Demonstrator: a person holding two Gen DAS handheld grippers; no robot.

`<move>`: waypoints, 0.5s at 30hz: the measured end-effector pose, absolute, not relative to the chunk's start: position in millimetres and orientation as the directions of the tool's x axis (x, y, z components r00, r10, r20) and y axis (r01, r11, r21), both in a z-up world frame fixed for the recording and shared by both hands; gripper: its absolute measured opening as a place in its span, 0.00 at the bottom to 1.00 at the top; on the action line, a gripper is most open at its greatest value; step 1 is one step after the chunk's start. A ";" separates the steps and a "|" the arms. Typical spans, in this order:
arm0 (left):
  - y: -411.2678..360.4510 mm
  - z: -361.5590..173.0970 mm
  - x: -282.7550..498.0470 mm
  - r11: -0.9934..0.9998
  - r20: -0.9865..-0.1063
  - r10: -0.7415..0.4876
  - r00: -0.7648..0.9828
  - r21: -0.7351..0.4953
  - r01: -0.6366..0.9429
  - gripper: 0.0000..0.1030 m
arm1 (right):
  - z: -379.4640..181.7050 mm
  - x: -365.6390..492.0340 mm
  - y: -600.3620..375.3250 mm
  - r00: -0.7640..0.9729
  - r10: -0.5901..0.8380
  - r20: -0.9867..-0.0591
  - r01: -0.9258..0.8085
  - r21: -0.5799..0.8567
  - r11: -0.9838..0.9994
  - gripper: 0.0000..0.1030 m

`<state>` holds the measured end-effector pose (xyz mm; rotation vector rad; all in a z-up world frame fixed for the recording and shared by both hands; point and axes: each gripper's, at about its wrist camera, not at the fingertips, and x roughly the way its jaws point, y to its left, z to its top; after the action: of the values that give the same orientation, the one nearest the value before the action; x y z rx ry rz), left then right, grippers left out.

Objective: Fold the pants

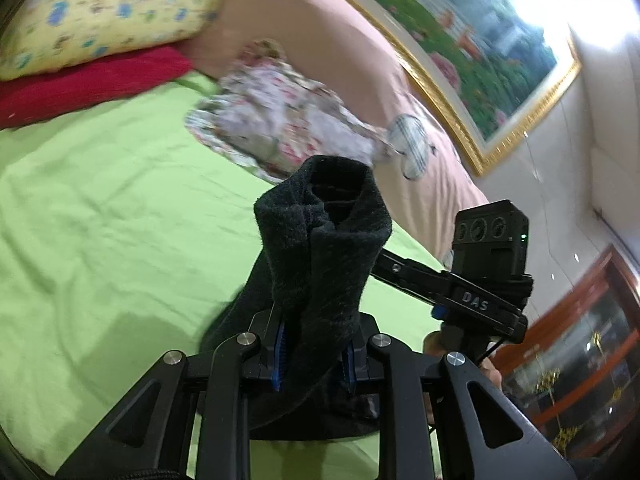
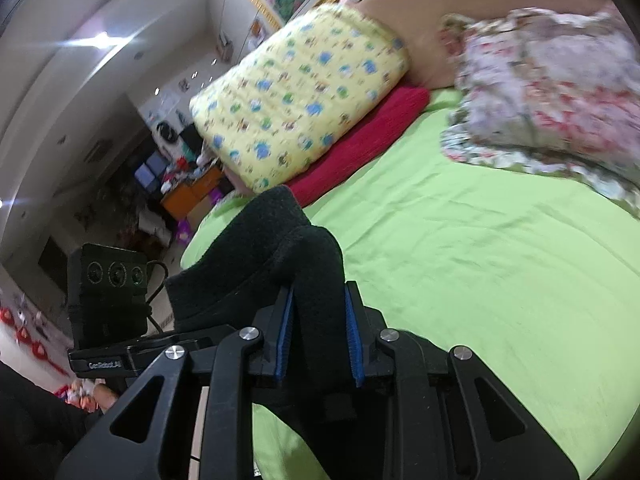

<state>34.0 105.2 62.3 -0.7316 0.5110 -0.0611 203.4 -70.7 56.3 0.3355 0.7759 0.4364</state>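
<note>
The black fleece pants are lifted above the green bed sheet. My left gripper is shut on a bunched fold of them, which stands up past the blue finger pads. My right gripper is shut on another fold of the pants, with cloth filling the gap between its blue pads. The right gripper's body and camera block also show in the left wrist view, close on the right. The rest of the pants hangs below, hidden.
On the bed are a yellow patterned pillow on a red cushion, and a floral pillow against the pink headboard. A gold-framed painting hangs above. The bed edge drops to a cluttered floor.
</note>
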 end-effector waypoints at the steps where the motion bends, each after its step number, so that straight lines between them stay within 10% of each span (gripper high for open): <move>1: 94.8 66.1 39.2 0.757 -0.427 -0.243 0.871 -0.645 -0.105 0.20 | 57.6 196.8 -77.0 0.643 0.489 -0.589 -0.243 0.448 0.860 0.25; 15: -12.5 72.4 79.8 0.834 -0.492 -0.346 0.799 -0.552 0.021 0.20 | 48.0 111.0 -159.0 0.756 0.397 -0.521 -0.085 0.523 0.848 0.23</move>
<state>79.8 -12.5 72.4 -0.5575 0.6200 -0.2084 111.0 -159.0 48.0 0.4988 0.6674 0.2752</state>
